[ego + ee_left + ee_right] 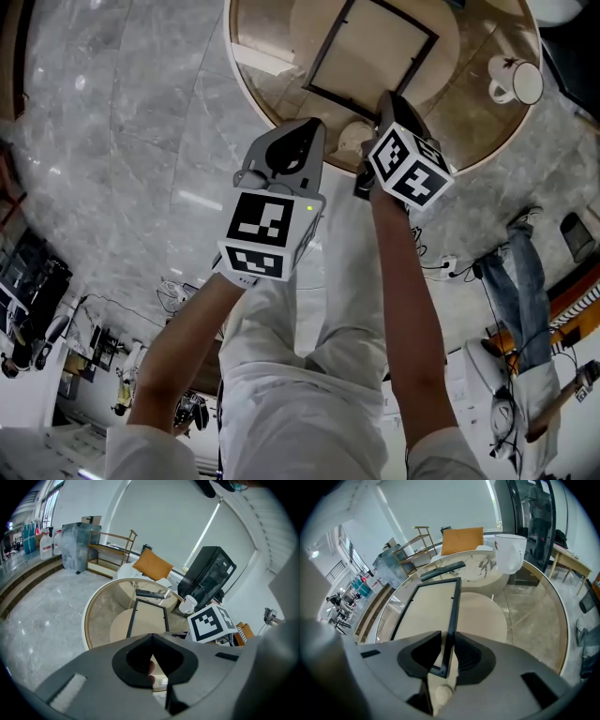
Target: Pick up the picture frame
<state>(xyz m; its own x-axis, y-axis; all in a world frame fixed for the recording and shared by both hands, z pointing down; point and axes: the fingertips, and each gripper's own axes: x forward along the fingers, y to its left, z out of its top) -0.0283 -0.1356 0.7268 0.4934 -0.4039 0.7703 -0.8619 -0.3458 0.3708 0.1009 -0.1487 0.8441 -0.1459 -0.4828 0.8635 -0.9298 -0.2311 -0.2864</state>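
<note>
The black-edged picture frame (370, 47) lies on a round beige mat on the round table (487, 155). My right gripper (382, 101) reaches over the table's near edge to the frame's near corner. In the right gripper view its jaws (447, 637) are shut on the frame's right rail (453, 606), just above that corner. My left gripper (300, 127) hangs over the floor beside the table, left of the right one. Its jaws (151, 637) are shut with nothing held, and the frame (149, 616) lies beyond them.
A white mug (516, 80) stands on the table's right side, and a dark remote (443, 570) lies past the frame's far end. Grey marble floor surrounds the table. A person in jeans (525, 272) and cables are on the floor at the right.
</note>
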